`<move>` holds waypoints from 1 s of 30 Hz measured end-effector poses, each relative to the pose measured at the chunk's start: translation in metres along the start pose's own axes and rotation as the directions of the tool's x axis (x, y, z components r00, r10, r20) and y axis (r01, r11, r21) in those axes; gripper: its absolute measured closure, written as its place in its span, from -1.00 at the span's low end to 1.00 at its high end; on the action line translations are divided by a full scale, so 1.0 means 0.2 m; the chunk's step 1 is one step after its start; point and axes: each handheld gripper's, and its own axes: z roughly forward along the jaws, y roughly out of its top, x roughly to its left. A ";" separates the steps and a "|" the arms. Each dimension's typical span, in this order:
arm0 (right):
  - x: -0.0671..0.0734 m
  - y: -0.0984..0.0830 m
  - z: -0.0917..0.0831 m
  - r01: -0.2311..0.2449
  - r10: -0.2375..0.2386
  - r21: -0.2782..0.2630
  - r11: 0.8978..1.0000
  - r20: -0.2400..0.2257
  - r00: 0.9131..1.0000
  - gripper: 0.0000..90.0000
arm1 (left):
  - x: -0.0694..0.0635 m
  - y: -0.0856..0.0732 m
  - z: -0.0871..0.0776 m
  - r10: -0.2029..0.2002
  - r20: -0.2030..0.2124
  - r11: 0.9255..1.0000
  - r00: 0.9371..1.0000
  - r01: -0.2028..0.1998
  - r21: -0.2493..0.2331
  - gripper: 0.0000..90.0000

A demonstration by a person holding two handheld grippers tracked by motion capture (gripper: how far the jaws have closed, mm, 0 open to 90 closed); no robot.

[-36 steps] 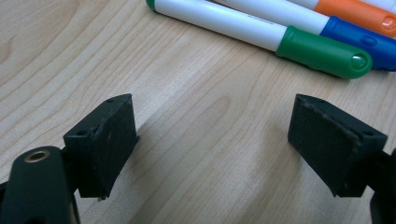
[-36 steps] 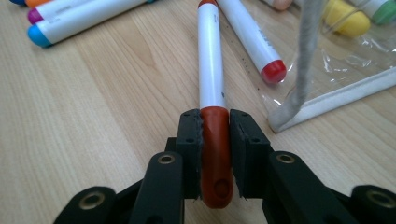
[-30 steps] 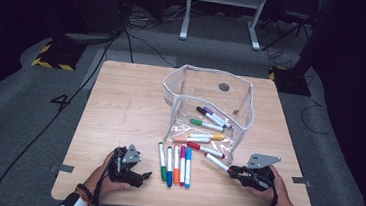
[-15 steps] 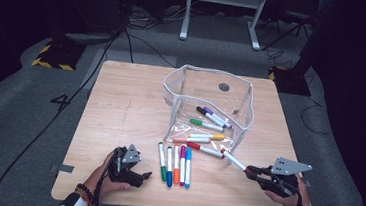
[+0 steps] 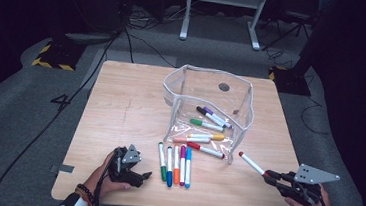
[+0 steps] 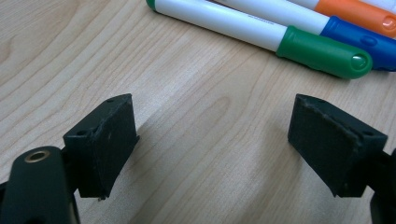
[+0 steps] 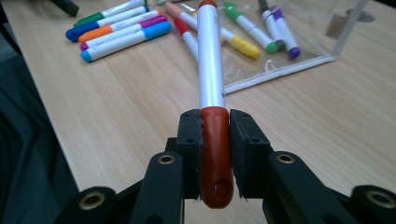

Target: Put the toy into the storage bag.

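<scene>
The right claw (image 7: 215, 154) is clamped on the red cap of a red marker (image 7: 210, 70), so the white barrel sticks out ahead of it like a pointer, aimed toward the clear pouch (image 5: 182, 85). Gripping by the cap end leaves the long body free to slide in through the pouch's open mouth, which faces the person and lies flat on the surface (image 5: 120, 107). In the high view the marker is in the air, right of the pouch's near corner and apart from it. Several markers already lie inside the pouch; five more, a green marker (image 6: 299, 39) nearest the left hand, sit in a neat row in front, probably lined up for easy picking. The left claw (image 6: 215, 144) rests low over bare wood beside that row, jaws wide apart and holding nothing
</scene>
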 end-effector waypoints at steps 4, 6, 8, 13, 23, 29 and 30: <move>-0.05 0.04 -0.06 0.011 -0.011 -0.020 1.000 0.044 0.999 0.67 | 0.00 0.00 0.00 0.001 0.000 1.000 1.000 -0.001 0.000 -0.65; -0.07 0.06 -0.09 0.017 -0.015 -0.029 0.999 0.061 0.998 0.67 | 0.00 0.00 0.00 0.000 0.000 1.000 1.000 0.000 0.000 -0.65; -0.09 0.08 -0.12 0.018 -0.014 -0.040 0.999 0.088 0.996 0.67 | 0.00 0.00 0.00 0.000 0.000 1.000 1.000 0.000 0.000 -0.65; -0.14 0.15 -0.17 0.012 -0.001 -0.088 0.996 0.130 0.992 0.67 | 0.00 0.00 0.00 0.000 0.000 1.000 1.000 0.000 0.000 -0.65; -0.24 0.42 -0.17 0.069 -0.044 -0.150 0.986 0.167 0.985 0.67 | 0.00 0.00 0.00 0.000 0.000 1.000 1.000 0.000 0.000 -0.65; -0.26 0.59 -0.10 0.111 -0.089 -0.140 0.984 0.151 0.984 0.67 | 0.00 0.00 0.00 0.000 0.000 1.000 1.000 0.000 0.000 -0.65; -0.26 0.63 -0.08 0.117 -0.097 -0.142 0.983 0.142 0.985 0.67 | 0.00 0.00 0.00 0.000 0.000 1.000 1.000 0.000 0.000 -0.65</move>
